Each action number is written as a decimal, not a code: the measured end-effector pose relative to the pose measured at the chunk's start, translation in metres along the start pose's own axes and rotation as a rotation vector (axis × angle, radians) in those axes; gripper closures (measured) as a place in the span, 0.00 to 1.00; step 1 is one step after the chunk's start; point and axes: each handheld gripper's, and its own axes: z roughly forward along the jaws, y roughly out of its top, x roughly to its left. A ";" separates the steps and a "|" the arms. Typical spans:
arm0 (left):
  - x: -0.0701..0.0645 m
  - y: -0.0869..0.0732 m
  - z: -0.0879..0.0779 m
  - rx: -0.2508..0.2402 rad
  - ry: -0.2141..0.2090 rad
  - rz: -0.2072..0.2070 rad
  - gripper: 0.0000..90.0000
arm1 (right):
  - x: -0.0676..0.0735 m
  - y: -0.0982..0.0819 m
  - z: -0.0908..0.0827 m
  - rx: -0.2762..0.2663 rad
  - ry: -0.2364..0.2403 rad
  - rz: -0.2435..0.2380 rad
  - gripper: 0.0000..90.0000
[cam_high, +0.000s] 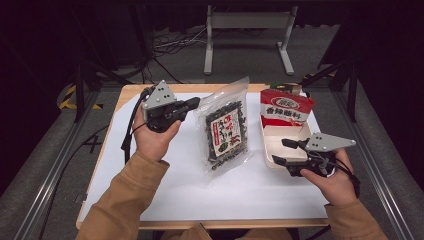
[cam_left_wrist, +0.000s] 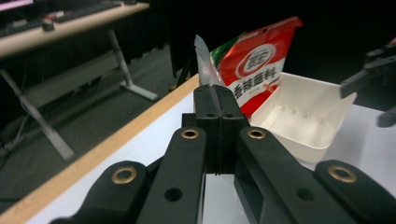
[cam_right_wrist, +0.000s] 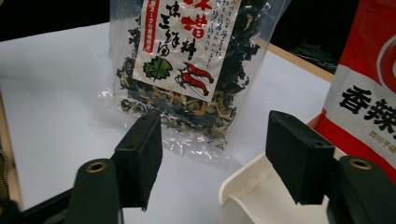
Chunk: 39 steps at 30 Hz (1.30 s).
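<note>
The left gripper (cam_high: 192, 104) is pinching the clear dried-seaweed bag (cam_high: 226, 131) by its top edge, jaws closed. The right gripper (cam_high: 281, 151), jaws spread wide and holding nothing, is hovering at the white tray (cam_high: 267, 145) holding a red pouch (cam_high: 282, 109) reading 香辣.

The room is dark, with grey carpet floor (cam_high: 240, 50) around the wooden-edged table (cam_high: 125, 92). Beyond the table's far edge stands a grey metal frame (cam_high: 247, 30) on two legs, with loose cables (cam_high: 172, 42) beside it. Left of the table, yellow-black tape (cam_high: 67, 97) marks the floor. A long desk (cam_left_wrist: 70, 23) stands farther off.
</note>
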 end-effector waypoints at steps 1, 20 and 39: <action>-0.003 0.003 -0.002 -0.006 -0.002 0.016 1.00 | 0.000 0.002 0.000 -0.003 0.005 0.002 0.41; -0.040 0.021 -0.026 -0.108 -0.086 0.133 1.00 | -0.007 0.023 0.035 -0.046 0.049 0.023 0.30; -0.050 0.018 -0.033 -0.113 -0.156 0.130 1.00 | -0.024 0.046 0.081 -0.053 0.153 -0.003 0.21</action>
